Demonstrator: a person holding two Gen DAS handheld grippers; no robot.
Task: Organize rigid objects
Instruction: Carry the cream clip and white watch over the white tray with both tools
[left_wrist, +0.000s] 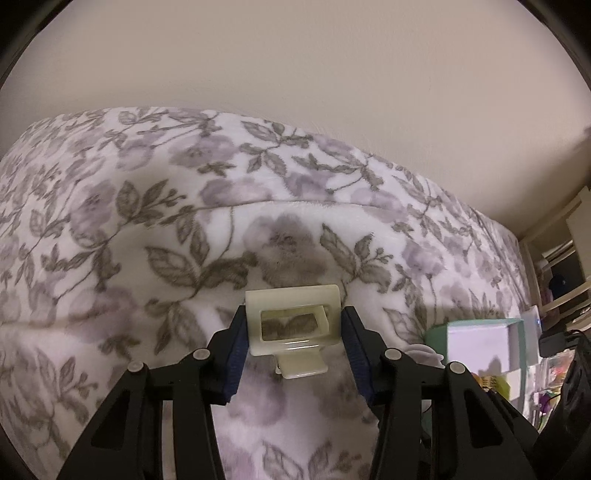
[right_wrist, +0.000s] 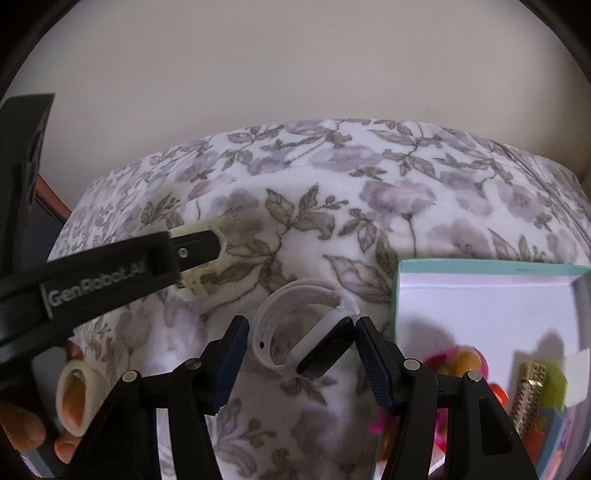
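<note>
Floral fleece bedding (left_wrist: 155, 229) — white with grey-lilac blooms and olive leaves — covers the bed below a plain cream wall (left_wrist: 332, 74).

From the left wrist camera, the left claw (left_wrist: 293, 332) stands about half open with a cream rectangular hair clip (left_wrist: 293, 314) between its blue pads; both pads touch the clip's sides, and the clip hangs clear of the fleece. The right wrist camera shows the same clip (right_wrist: 207, 251) from the side, its cream ends sticking out past the dark finger of the left claw (right_wrist: 201, 247). A hand (right_wrist: 55, 413) grips that tool's handle at the lower left, one finger passing through a pale ring.

The right claw (right_wrist: 299, 339) is also about half open around a white smart band (right_wrist: 295, 325) with a black screen. The right pad meets the screen end; whether the left pad touches the strap cannot be told, nor whether the band is lifted off the bedding.

Just to the right sits an open teal box (right_wrist: 461, 266) with a white lining on the bed. Inside it lie colourful small items — a pink one, an orange one, a yellow-green one and a gold studded clip (right_wrist: 530, 391). The left wrist view shows the box (left_wrist: 480, 325) at its right edge, with shelves (left_wrist: 569, 280) beyond.
</note>
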